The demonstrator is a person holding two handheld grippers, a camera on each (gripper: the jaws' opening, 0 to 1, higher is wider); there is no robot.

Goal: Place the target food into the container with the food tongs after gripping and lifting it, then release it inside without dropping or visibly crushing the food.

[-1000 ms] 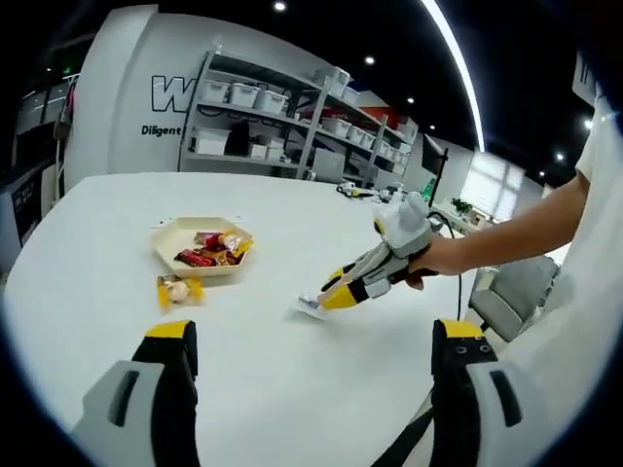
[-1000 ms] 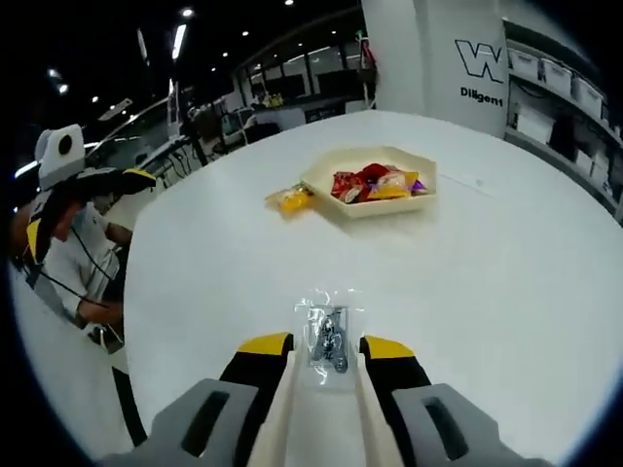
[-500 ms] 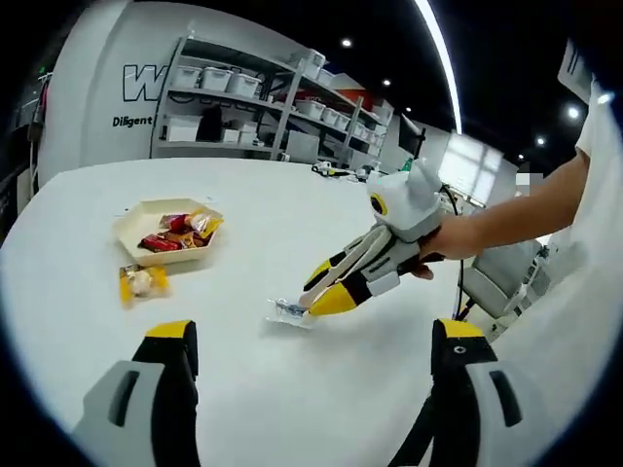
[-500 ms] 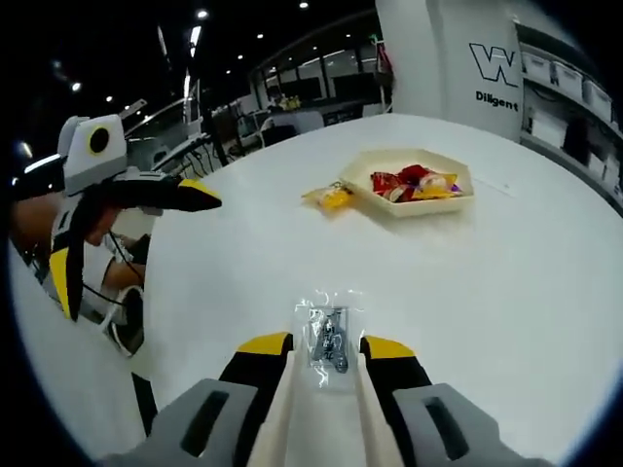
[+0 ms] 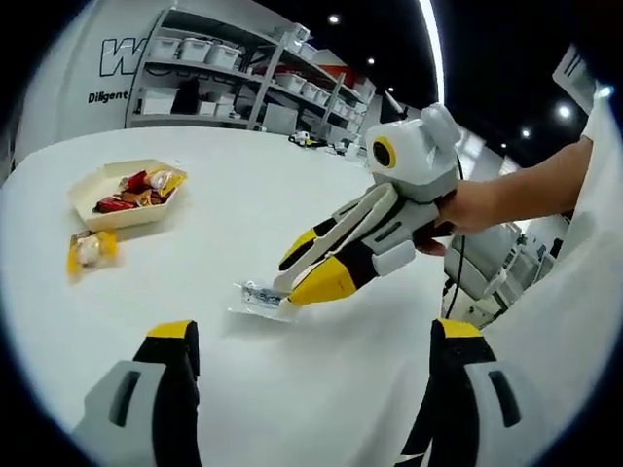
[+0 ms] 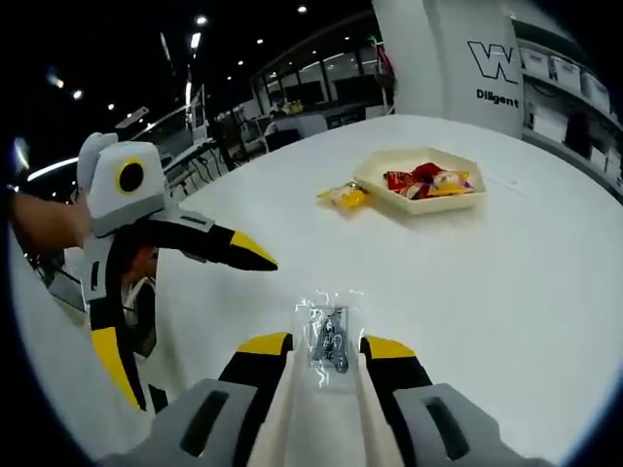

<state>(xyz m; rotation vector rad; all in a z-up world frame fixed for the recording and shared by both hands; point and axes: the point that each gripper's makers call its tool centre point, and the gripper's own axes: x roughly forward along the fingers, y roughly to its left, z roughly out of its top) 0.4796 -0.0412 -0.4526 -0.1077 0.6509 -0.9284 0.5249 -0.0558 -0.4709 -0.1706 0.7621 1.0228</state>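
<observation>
**Clear packet clamped in the tongs on a white table**

In the right gripper view, a small crinkled packet of clear plastic (image 6: pixel 328 336), with dark metallic pieces inside, is seen pinched between two cream, flat-bladed food tongs (image 6: pixel 326 413), and these tongs are held in turn between the yellow-tipped jaws of the right gripper (image 6: pixel 327 347). In the left gripper view the same right gripper (image 5: pixel 292 284) is seen from the side, gripped by a hand (image 5: pixel 467 206); its pointed tips are closed on the packet (image 5: pixel 255 295), which lies low against the smooth white table (image 5: pixel 234 195).

The left gripper (image 5: pixel 310 336) is held with its jaws wide apart, nothing between them; in the right gripper view it (image 6: pixel 185 292) comes in from the left, grey and white with yellow, beak-shaped tips.

Farther off on the table, a shallow cream hexagonal tray (image 5: pixel 86 194) is seen holding glossy red, yellow and purple wrapped snacks (image 6: pixel 426 181). Just beside the tray, a separate yellow wrapped snack (image 5: pixel 90 251) lies on the bare table. Metal shelving with white bins (image 5: pixel 234 83) stands beyond.
</observation>
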